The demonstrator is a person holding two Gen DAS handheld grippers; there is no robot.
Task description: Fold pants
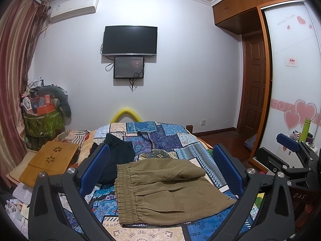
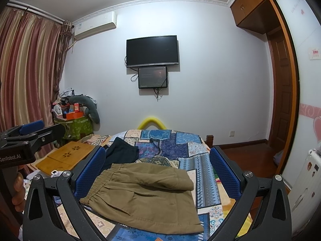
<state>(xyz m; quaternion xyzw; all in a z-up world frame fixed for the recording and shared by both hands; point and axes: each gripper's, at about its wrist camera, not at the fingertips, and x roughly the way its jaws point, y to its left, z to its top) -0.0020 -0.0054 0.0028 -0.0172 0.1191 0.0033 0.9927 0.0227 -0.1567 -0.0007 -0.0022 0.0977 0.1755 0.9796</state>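
Olive-brown pants [image 1: 166, 190] lie folded into a compact rectangle on the patchwork bedspread [image 1: 176, 140], elastic waistband to the left. They also show in the right wrist view [image 2: 146, 192]. My left gripper [image 1: 162, 168] is open and empty, held above the pants, its blue pads [image 1: 94, 166] wide apart. My right gripper [image 2: 158, 172] is open and empty too, above the pants. The right gripper shows at the right edge of the left wrist view [image 1: 291, 146], and the left gripper at the left edge of the right wrist view [image 2: 32, 128].
A dark garment [image 1: 118, 156] lies on the bed beyond the pants. A wooden lap tray [image 1: 50, 160] sits at the bed's left. A cluttered green bin [image 1: 42, 120] stands by the curtain. A wardrobe [image 1: 291, 80] and a door are at the right.
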